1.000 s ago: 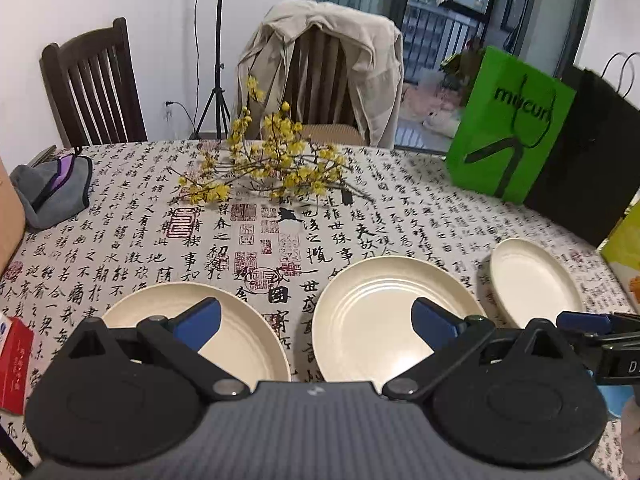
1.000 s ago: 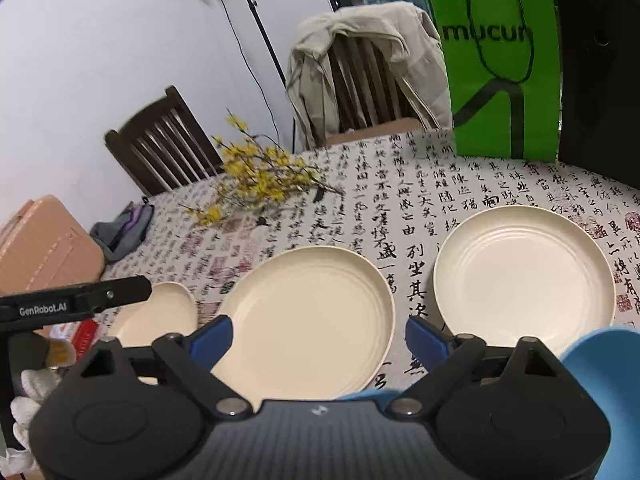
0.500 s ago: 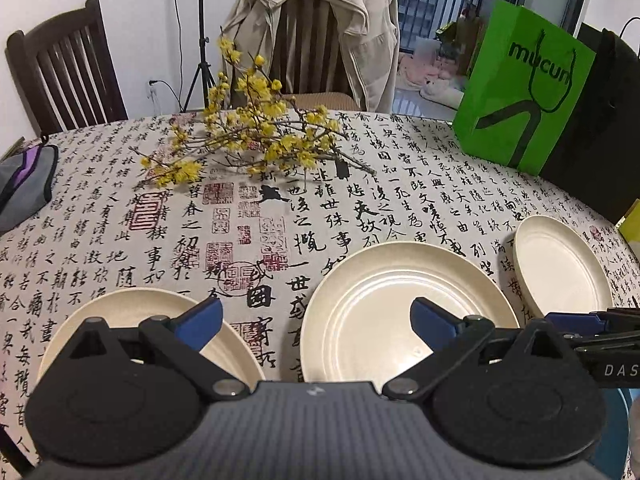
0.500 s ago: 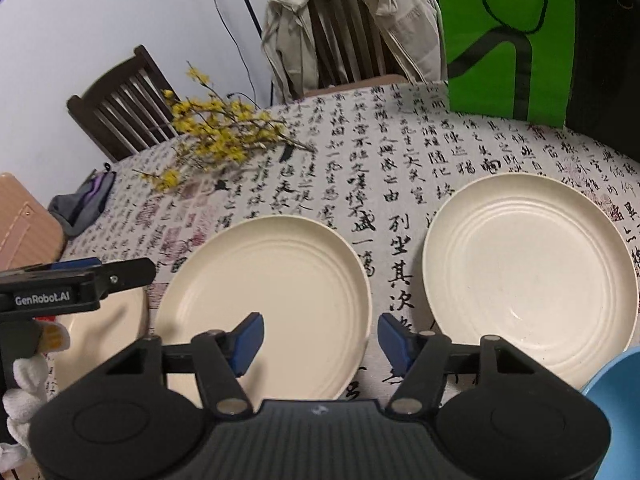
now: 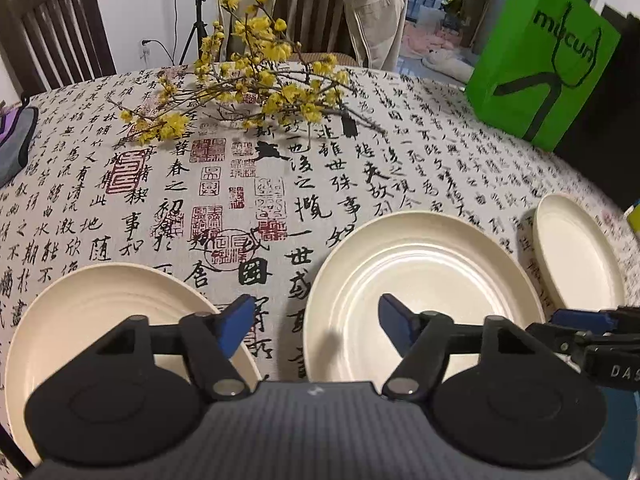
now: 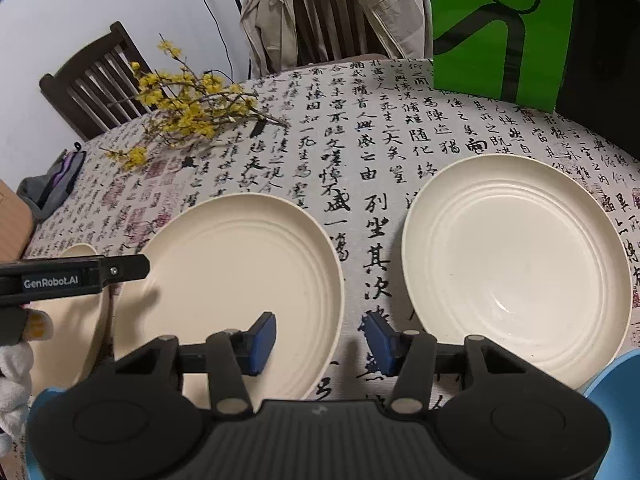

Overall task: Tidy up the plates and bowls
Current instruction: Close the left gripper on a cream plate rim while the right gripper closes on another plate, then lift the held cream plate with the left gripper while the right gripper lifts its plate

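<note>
Three cream plates lie in a row on the calligraphy tablecloth. In the left wrist view I see the left plate (image 5: 92, 312), the middle plate (image 5: 424, 280) and the right plate (image 5: 576, 252). My left gripper (image 5: 316, 324) is open and empty, above the gap between the left and middle plates. In the right wrist view my right gripper (image 6: 320, 340) is open and empty, above the right edge of the middle plate (image 6: 240, 276), with the right plate (image 6: 516, 256) beside it. A blue bowl (image 6: 620, 392) shows at the lower right.
A yellow flowering branch (image 5: 248, 76) lies across the far side of the table. A green paper bag (image 5: 544, 52) and a black bag stand at the far right. Chairs stand behind the table, one draped with a beige jacket (image 5: 360, 4). A grey pouch (image 5: 16, 140) lies at the left.
Both grippers have moved forward and lower toward the plates. The jaws of both have narrowed from wide open to a smaller gap.
</note>
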The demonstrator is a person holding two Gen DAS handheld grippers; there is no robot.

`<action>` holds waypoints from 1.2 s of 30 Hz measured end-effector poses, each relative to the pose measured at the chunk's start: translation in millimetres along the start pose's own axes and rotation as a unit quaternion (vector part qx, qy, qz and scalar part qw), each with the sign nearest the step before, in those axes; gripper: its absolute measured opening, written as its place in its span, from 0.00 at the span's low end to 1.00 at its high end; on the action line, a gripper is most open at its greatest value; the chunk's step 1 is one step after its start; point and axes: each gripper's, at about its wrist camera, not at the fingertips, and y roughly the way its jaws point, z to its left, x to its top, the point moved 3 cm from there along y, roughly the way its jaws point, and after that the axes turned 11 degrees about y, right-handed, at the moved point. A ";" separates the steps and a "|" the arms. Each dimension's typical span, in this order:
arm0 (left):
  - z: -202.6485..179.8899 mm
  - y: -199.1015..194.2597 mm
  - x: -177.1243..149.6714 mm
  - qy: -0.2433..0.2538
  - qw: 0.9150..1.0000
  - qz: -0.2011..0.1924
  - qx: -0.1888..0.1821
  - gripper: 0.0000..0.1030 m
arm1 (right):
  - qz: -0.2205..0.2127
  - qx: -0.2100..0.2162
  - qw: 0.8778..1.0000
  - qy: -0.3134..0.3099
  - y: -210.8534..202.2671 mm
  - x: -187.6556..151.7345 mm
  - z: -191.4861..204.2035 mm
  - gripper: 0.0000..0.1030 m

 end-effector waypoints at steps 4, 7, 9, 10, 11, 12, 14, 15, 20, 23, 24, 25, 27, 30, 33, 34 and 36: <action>1.5 7.4 -1.4 0.002 1.000 0.010 -0.010 0.54 | 0.011 -0.013 1.000 -0.001 6.2 -0.8 -1.6 0.45; 3.1 12.0 -3.1 0.002 1.000 0.019 -0.013 0.45 | 0.017 -0.016 1.000 0.000 9.1 -1.5 -1.6 0.38; 4.1 14.4 -4.1 0.001 1.000 0.025 -0.018 0.39 | 0.017 -0.021 1.000 -0.001 10.3 -1.5 -1.7 0.33; 4.2 15.1 -4.4 0.001 0.999 0.027 -0.022 0.35 | 0.018 -0.024 1.000 -0.003 11.4 -1.5 -1.2 0.32; 4.0 15.6 -4.5 0.001 0.999 0.028 -0.025 0.34 | 0.020 -0.024 1.000 -0.004 12.5 -1.6 -0.8 0.28; 4.0 15.8 -4.7 0.001 0.999 0.028 -0.026 0.33 | 0.022 -0.022 0.999 -0.005 13.2 -1.8 -0.2 0.26; 2.9 16.6 -5.0 0.005 0.999 0.028 -0.027 0.26 | 0.025 -0.022 0.999 -0.006 14.2 -2.7 0.5 0.23; 2.7 17.0 -5.4 0.005 0.999 0.028 -0.030 0.23 | 0.026 -0.022 0.999 -0.008 14.9 -2.9 1.1 0.21; 1.7 19.0 -6.9 0.012 0.999 0.031 -0.029 0.13 | 0.035 -0.017 0.999 -0.006 17.7 -4.7 3.2 0.15; 4.6 20.2 -6.9 0.006 0.999 0.035 -0.032 0.12 | 0.032 -0.022 0.999 -0.009 19.0 -3.5 3.4 0.12; 4.9 20.0 -7.0 0.006 0.999 0.035 -0.033 0.12 | 0.033 -0.023 0.999 -0.009 19.6 -3.2 2.9 0.11; 5.0 19.9 -7.0 0.005 0.999 0.035 -0.033 0.12 | 0.033 -0.023 0.999 -0.010 20.0 -3.2 2.9 0.11; 5.0 19.8 -7.1 0.006 0.999 0.035 -0.032 0.12 | 0.033 -0.024 0.999 -0.014 20.0 -3.0 3.9 0.11; 3.9 19.6 -7.0 0.011 0.999 0.034 -0.029 0.12 | 0.029 -0.028 0.999 -0.021 19.9 -3.4 5.5 0.11; 3.0 19.7 -6.6 0.013 0.999 0.031 -0.026 0.12 | 0.019 -0.038 0.999 -0.028 20.0 -4.1 7.8 0.11; 2.4 19.8 -6.4 0.015 0.999 0.030 -0.025 0.12 | 0.018 -0.040 0.999 -0.031 19.9 -4.4 8.8 0.11; 2.1 19.8 -6.5 0.017 0.999 0.029 -0.023 0.12 | 0.016 -0.041 0.998 -0.035 19.4 -4.6 9.6 0.11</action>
